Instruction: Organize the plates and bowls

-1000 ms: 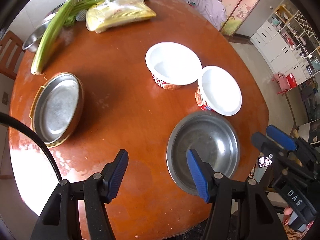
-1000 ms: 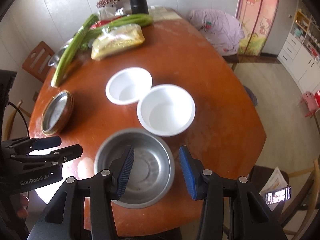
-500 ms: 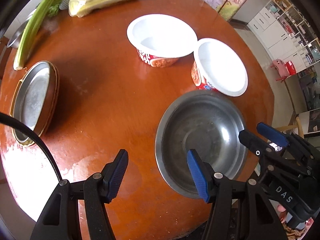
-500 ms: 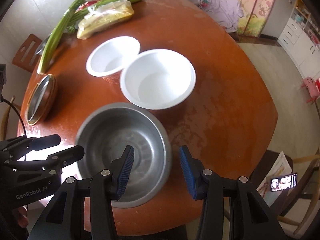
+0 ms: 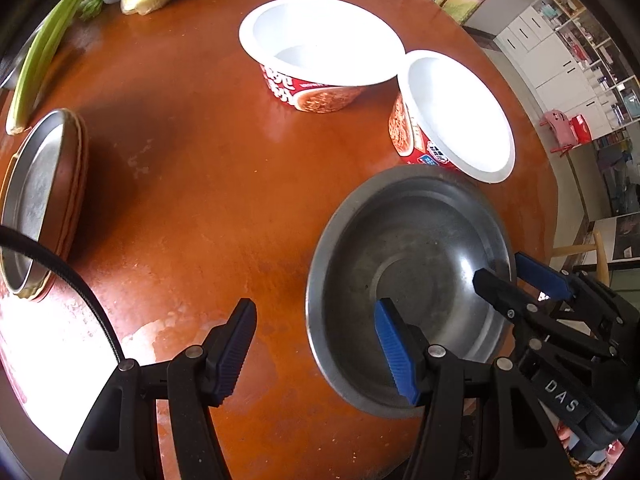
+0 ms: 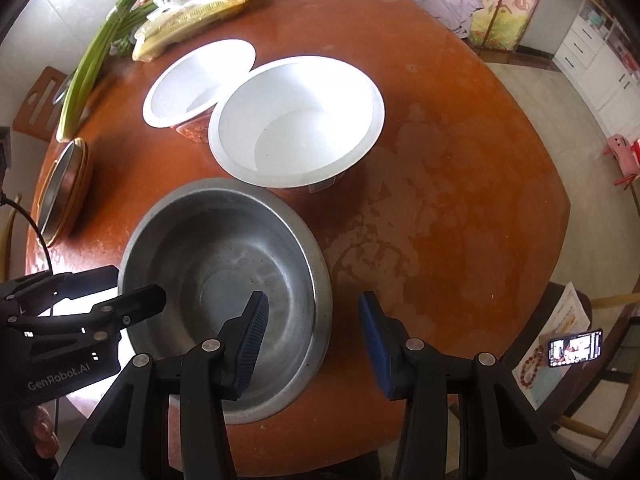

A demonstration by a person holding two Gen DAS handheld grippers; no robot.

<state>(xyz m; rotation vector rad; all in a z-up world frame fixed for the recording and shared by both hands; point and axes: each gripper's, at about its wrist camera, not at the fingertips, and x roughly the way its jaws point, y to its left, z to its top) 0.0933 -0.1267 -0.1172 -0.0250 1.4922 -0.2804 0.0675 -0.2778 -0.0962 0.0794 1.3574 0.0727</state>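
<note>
The steel bowl (image 6: pixel 224 292) is sitting near the front edge of the round wooden counter (image 6: pixel 460 184), with two white paper bowls (image 6: pixel 298 120) standing just behind it, rims touching each other. The right gripper (image 6: pixel 312 332) is hanging over the bowl's right rim, partly open and gripping nothing, one blue pad inside the bowl and the other outside. The left gripper (image 5: pixel 316 344) is straddling the opposite rim the same way, also partly open and empty, while a stack of metal plates (image 5: pixel 36 204) is lying well apart at the counter's left.
</note>
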